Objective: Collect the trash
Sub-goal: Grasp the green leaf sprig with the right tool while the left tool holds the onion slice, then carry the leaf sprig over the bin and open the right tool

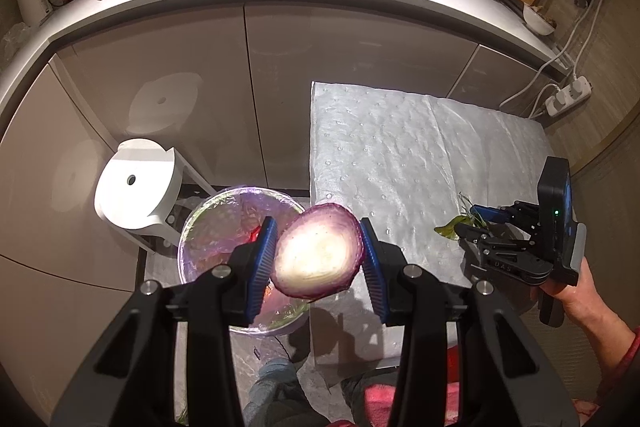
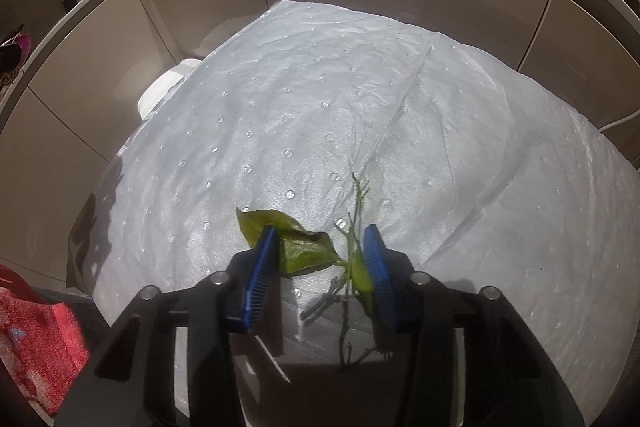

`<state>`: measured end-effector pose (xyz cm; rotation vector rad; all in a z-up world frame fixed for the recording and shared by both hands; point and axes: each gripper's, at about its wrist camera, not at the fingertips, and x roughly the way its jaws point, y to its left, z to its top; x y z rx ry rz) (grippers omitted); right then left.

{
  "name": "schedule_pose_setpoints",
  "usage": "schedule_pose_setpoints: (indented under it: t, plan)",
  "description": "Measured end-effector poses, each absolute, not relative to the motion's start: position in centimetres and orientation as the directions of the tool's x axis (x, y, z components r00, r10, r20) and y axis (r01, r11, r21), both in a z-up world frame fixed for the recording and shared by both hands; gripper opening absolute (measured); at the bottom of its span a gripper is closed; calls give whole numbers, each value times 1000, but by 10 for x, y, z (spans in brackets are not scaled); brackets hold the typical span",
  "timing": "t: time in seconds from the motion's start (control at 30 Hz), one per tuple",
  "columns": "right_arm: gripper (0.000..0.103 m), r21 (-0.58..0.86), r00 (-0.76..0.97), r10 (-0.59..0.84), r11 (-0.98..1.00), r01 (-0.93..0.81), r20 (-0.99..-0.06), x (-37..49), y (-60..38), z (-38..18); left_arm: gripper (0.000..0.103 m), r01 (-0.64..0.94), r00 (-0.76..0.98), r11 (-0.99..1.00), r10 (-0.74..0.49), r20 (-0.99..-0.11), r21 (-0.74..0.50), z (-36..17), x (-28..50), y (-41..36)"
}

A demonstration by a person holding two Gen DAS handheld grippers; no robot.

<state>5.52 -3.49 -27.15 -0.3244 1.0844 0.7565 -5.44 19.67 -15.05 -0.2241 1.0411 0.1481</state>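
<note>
Left wrist view shows my left tool clamped on the purple onion slice, held above the lined bin off the desk's left edge. My right tool has narrowed around the green leaves and stems near the desk's near edge. I reckon the slice, pinched by its rim, could slip before it clears the bin's rim. Thin stems might slide out between the pads, or the pad could snag the cover.
</note>
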Motion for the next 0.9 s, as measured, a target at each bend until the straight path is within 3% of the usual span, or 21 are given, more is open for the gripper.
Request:
schedule_pose_setpoints:
  t: [0.13,0.3,0.37,0.9]
  plan:
    - [16,140,243,400,722,-678,-884,62,-41,-271,41,-238,491,964,15,-871,-118,-152,-56,201]
    - [11,121,248,386,718,-686,-888,62,-39,-271,41,-250,485,961,17,-874,-120,-154,-59,207]
    - [5,117,248,384,716,-688,-890,61,-38,-271,41,-252,485,960,19,-874,-119,-154,-60,209]
    - [4,344,225,559,730,-590,-798,63,-46,-217,41,-268,499,952,7,-866,-146,-158,-68,228]
